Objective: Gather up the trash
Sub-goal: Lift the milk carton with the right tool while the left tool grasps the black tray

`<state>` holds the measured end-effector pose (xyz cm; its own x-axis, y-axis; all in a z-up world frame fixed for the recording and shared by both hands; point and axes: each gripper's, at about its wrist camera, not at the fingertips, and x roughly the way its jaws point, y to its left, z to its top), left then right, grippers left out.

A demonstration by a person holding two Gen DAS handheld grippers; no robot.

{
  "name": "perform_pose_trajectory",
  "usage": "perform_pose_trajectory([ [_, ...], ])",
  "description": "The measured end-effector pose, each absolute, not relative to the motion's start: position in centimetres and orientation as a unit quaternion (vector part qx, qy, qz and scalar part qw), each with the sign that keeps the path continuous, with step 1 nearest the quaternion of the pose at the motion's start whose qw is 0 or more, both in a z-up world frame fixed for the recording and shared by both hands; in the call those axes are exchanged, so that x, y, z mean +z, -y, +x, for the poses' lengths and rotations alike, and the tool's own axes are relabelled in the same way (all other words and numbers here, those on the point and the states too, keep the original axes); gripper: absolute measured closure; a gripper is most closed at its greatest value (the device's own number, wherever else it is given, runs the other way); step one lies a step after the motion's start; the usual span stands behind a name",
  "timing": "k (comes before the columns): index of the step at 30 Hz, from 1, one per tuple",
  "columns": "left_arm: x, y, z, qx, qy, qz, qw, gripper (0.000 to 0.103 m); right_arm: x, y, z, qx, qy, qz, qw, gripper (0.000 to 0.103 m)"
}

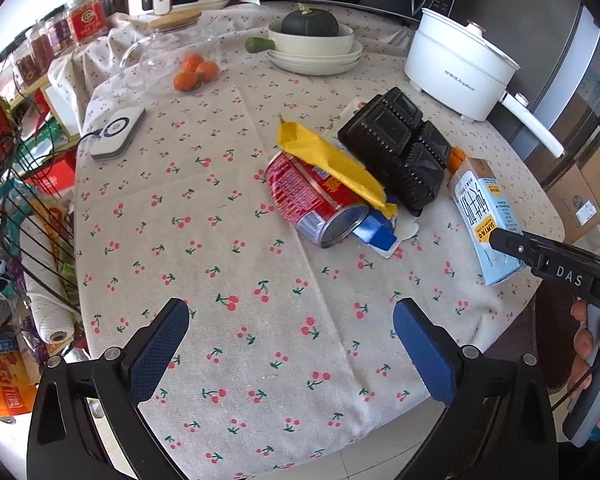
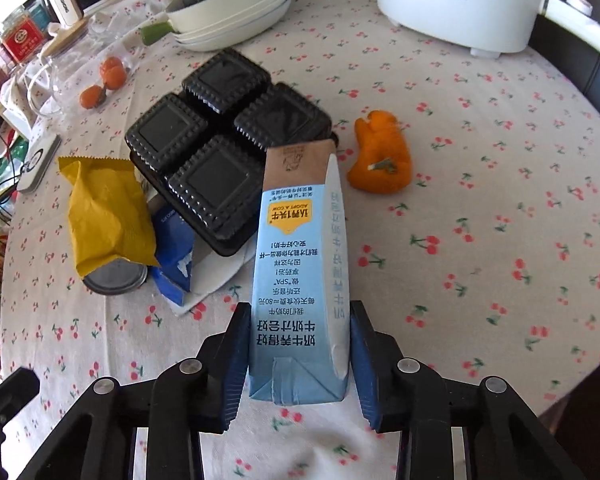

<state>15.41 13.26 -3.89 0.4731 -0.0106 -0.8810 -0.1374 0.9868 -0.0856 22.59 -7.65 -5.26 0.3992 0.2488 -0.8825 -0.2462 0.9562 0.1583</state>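
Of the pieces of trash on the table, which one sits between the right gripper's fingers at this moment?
The light blue milk carton: the right gripper straddles its base, while the red can, yellow wrapper and black tray lie apart, untouched.

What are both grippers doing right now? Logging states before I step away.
Left gripper: open, empty, above the tablecloth.
Right gripper: closed around the blue milk carton's base, pads against both sides.

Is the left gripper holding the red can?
No, the left gripper hangs open above bare tablecloth, while the red can lies apart on its side under the yellow wrapper.
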Motion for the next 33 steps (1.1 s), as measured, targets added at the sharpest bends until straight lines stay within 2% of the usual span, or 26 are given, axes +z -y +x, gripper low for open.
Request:
perform_pose_trajectory([
  [4,-1.3,-12.4,17.5,0.022,-0.48,-0.089,0.872,0.0,-4.0,9.9,21.9,0.145,-0.52,-0.001,0.842,0.063],
  [9,0.5,-12.1,22.3,-0.034,-0.457,-0.168,0.873,0.001,-3.0,12.6,21.9,0.138,-0.515,0.013,0.846,0.063],
  [19,-5.1,-13.6,30.4,-0.033,-0.494,-0.25,0.832,0.006,-3.3,16.6,22.6,0.121,-0.527,0.025,0.841,0.063],
  [24,-5.7,-13.6,31.8,-0.063,-0.484,-0.263,0.832,0.006,-3.8,17.8,22.8,0.116,-0.533,0.014,0.838,0.063],
  [33,-3.8,-12.7,34.0,-0.072,-0.483,-0.22,0.844,0.006,-4.4,19.2,23.1,0.11,-0.543,0.018,0.832,0.062],
])
